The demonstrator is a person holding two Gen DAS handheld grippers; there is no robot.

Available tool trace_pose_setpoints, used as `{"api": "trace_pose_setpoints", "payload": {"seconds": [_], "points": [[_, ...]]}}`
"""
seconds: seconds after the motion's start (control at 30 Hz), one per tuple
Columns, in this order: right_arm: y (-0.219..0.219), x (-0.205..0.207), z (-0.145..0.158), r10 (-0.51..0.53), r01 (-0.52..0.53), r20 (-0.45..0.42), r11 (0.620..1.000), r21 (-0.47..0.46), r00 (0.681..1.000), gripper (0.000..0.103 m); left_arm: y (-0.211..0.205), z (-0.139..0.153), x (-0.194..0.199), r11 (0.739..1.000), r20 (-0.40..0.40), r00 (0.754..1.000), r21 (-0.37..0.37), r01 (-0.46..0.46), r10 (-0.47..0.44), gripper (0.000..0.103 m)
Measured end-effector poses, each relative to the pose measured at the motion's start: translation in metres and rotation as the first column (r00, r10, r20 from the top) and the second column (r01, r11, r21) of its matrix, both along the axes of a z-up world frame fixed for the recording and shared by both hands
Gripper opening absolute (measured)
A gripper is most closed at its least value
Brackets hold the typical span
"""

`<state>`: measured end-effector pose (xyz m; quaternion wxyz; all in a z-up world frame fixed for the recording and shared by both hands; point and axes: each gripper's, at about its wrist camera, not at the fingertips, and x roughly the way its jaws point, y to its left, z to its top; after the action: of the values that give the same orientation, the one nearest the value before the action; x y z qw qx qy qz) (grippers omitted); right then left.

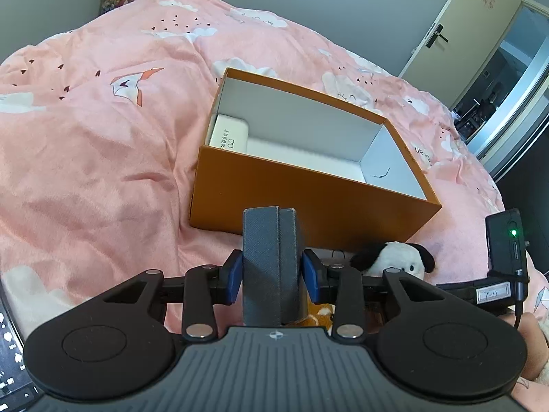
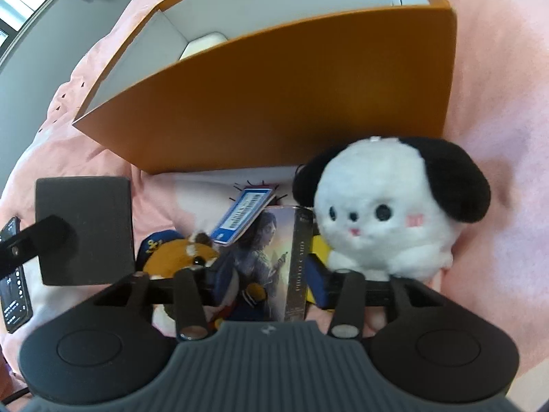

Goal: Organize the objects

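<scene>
The right gripper (image 2: 298, 267), jaws spread around a photo card box (image 2: 274, 264), empty left gripper (image 1: 274, 240) pressed closed, may nudge the plush dog (image 2: 387, 213) aside.

Pink bed (image 1: 103, 144) — orange box (image 1: 308, 213), plush dog (image 2: 387, 213), card box (image 2: 274, 261).

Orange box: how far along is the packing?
Barely started. Done: one white case lies in the orange box, whose interior otherwise looks bare. In hand: nothing visibly gripped; the left gripper is shut and empty, and the right gripper's state can't be read. Left: the black-and-white plush dog, orange plush and photo card box on the pink bedding.
</scene>
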<state>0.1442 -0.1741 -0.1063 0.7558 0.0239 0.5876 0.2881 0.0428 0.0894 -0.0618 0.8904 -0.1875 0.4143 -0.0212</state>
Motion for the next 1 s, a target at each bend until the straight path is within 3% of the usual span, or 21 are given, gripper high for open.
{"api": "trace_pose_setpoints", "payload": {"seconds": [0.17,0.37,0.57,0.63,0.87,0.9,0.93,1.0], "points": [[-0.002,0.010,-0.016,-0.049,0.051,-0.058,0.998,0.031,0.997,0.050,0.001,0.000,0.001,1.000,-0.002,1.000,-0.009,0.001,-0.001,0.041],[0.025,0.011,-0.025,-0.021,0.019,-0.034,0.998,-0.053,0.999,0.049,0.001,-0.001,0.002,1.000,-0.008,1.000,-0.007,-0.002,0.002,0.041],[0.032,0.008,-0.027,-0.025,0.024,-0.006,0.999,-0.046,1.000,0.054,0.000,-0.001,0.002,1.000,-0.005,1.000,-0.003,-0.009,0.009,0.040],[0.030,0.004,-0.023,-0.013,0.013,0.008,1.000,-0.012,1.000,0.045,0.001,0.001,0.000,1.000,0.002,1.000,0.002,-0.017,0.017,0.040],[0.031,-0.005,-0.005,0.033,-0.038,0.053,0.995,0.089,0.998,0.037,0.007,-0.001,-0.001,0.996,-0.016,0.997,0.041,-0.076,0.076,0.040],[0.031,-0.007,0.000,0.040,-0.047,0.064,0.994,0.104,0.997,0.030,0.009,-0.002,-0.001,0.996,-0.025,0.996,0.046,-0.081,0.082,0.040],[0.031,-0.008,0.004,0.062,-0.069,0.049,0.986,0.155,0.997,0.007,0.010,-0.004,-0.001,0.996,-0.033,0.996,0.044,-0.083,0.085,0.040],[0.036,-0.014,0.006,0.101,-0.105,0.030,0.973,0.207,0.994,0.006,0.012,-0.005,0.000,0.995,-0.041,0.995,0.044,-0.088,0.090,0.039]]}}
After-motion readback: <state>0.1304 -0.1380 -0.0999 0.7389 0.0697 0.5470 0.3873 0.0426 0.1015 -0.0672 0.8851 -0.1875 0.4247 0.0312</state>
